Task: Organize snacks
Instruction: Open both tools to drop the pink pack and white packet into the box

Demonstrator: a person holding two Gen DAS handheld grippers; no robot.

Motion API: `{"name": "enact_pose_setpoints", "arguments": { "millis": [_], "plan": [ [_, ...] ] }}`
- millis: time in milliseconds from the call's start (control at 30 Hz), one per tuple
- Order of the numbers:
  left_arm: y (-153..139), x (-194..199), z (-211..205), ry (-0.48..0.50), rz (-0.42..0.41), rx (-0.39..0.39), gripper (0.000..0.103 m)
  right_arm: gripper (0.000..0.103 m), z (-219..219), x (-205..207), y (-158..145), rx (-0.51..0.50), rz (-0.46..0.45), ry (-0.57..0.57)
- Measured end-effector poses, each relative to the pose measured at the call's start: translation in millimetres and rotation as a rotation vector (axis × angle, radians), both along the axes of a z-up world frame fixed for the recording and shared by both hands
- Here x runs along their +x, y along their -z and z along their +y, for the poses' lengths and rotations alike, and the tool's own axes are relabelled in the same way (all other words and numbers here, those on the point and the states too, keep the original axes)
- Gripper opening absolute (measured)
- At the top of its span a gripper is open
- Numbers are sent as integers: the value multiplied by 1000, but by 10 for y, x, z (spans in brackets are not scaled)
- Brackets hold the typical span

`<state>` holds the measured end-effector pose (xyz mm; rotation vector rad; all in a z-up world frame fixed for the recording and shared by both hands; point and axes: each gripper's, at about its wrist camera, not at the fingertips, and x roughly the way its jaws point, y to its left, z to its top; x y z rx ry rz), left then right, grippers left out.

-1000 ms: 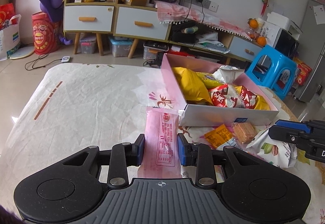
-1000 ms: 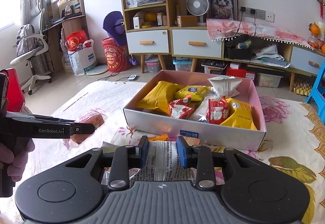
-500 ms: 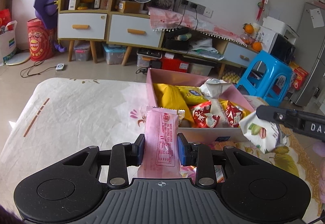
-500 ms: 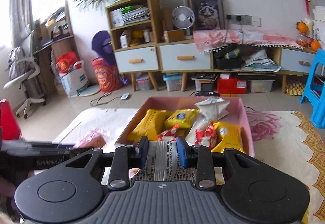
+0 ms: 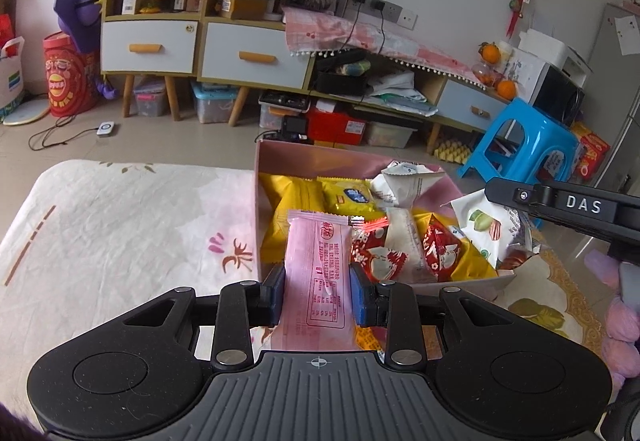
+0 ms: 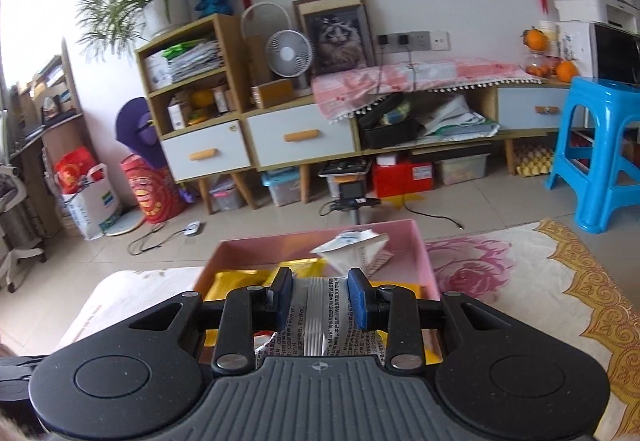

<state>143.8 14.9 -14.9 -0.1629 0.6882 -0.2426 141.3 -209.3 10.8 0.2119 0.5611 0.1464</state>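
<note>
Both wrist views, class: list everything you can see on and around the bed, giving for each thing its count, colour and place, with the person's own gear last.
box: one, pink inside, on the bed sheet
yellow packets: at least two, yellow, left part of the box
red packets: at least two, red and white, near part of the box
white packet: one, white, far part of the box
pink packet: one, pink, upright between the left gripper's pads
printed packet: one, white with green print, above the box's right side
stool: one, blue, on the floor at right
fan: one, white, on the cabinet
left gripper: shut on the pink packet
right gripper: shut on the printed packet
</note>
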Motion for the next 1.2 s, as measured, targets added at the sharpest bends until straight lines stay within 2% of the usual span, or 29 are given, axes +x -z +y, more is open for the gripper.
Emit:
{"name": "enact_pose_setpoints", "arguments": {
  "millis": [267, 667, 1100, 1167, 1200],
  "plan": [
    [9, 311, -202, 36, -17, 16, 29, 21, -224, 320, 118, 26, 18, 80],
    [138, 703, -464, 36, -14, 73, 30, 21, -232, 722, 309, -61, 50, 81],
    [172, 775, -509, 43, -62, 120, 32, 23, -152, 842, 343, -108, 48, 85],
    [161, 768, -510, 49, -63, 114, 33, 26, -156, 835, 307, -104, 41, 85],
    [152, 761, -512, 53, -63, 114, 35, 31, -159, 835, 289, -101, 39, 86]
  ]
}}
